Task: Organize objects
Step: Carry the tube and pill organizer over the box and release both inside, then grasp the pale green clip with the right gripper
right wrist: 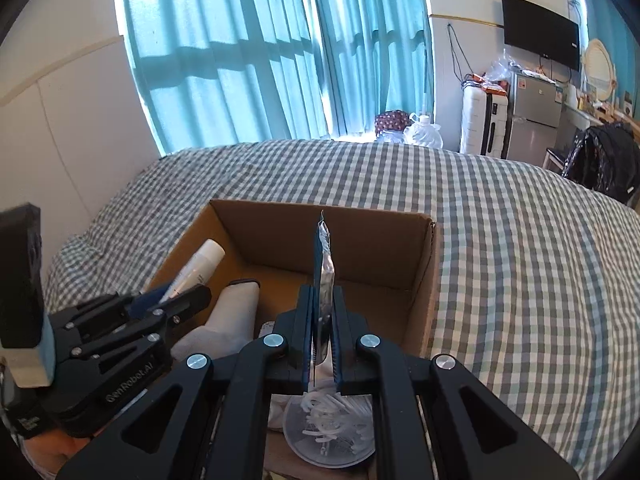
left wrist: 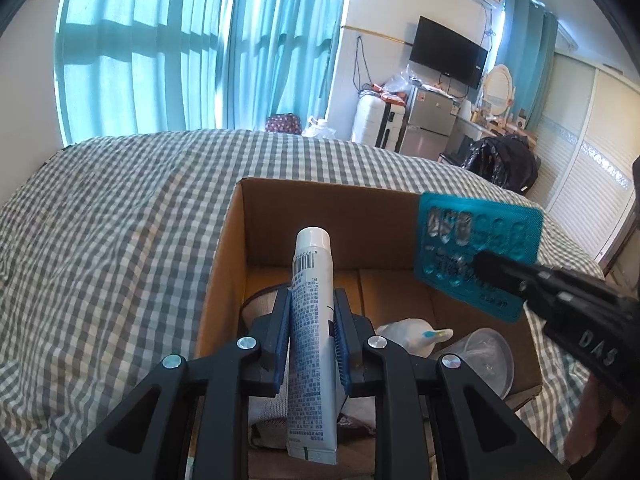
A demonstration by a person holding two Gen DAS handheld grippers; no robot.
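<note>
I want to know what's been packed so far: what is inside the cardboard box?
Inside the cardboard box lie a grey sock, a clear tub of white sticks and a small white item; the grippers hide the near floor.

A bed covered in a grey-and-white checked cotton sheet (left wrist: 120, 216) fills the middle band of both wrist views, its surface rumpled into soft folds toward the left edge of the frame and smoother toward the right. Resting directly on the sheet is an open brown cardboard box (left wrist: 224, 280), flaps up, seen at lower centre in the left view and at centre in the right view (right wrist: 428, 280). The box sits well in from the bed's far edge, which runs across the upper middle of each frame below teal curtains. Checked fabric shows on the left, right and far sides of the box
</note>
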